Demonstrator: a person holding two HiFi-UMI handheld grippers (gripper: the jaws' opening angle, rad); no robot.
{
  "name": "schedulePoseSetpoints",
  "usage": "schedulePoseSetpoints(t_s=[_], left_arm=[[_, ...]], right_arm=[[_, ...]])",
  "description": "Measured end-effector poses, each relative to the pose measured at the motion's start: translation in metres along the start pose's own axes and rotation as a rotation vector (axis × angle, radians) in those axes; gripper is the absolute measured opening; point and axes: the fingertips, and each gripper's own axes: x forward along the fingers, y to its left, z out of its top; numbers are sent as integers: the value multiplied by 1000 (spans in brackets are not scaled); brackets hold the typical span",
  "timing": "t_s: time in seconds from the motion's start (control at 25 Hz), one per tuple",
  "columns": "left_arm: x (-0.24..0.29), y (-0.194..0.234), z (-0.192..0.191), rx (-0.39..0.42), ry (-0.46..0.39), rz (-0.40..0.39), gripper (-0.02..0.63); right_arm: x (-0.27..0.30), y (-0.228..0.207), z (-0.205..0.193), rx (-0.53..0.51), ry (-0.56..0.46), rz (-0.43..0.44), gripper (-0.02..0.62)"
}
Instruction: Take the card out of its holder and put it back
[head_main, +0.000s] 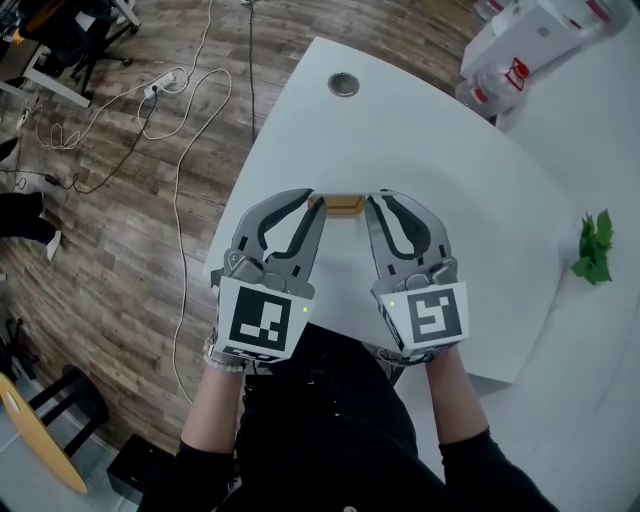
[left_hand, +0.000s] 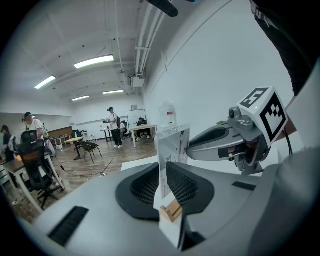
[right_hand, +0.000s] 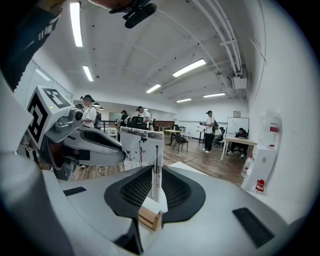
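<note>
A small wooden holder (head_main: 345, 205) sits near the left edge of the white table (head_main: 470, 180), and the tips of both grippers meet at it. A white card (left_hand: 172, 150) with dark drawings stands upright in the holder (left_hand: 171, 212). My left gripper (head_main: 314, 203) is shut on the card's left end, with its pads (left_hand: 145, 187) closing on the card. My right gripper (head_main: 374, 199) is shut on the other end of the card (right_hand: 142, 145), above the holder (right_hand: 150, 219). Each gripper view shows the other gripper just behind the card.
A round metal grommet (head_main: 343, 84) sits at the far side of the table. A green leafy sprig (head_main: 596, 247) lies to the right and white boxes (head_main: 520, 50) stand at the back right. Cables (head_main: 170, 110) trail over the wooden floor on the left. People stand far off in the room.
</note>
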Motion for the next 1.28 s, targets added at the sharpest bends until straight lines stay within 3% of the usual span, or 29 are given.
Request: schedulePoseSetpoints(t_s=[0.64, 1.28], left_arm=[[15, -8, -52, 14, 60, -26, 55], [22, -6, -59, -4, 63, -36, 55]], right_arm=[[18, 3, -39, 34, 54, 12, 89], [25, 0, -47, 39, 76, 7, 89]])
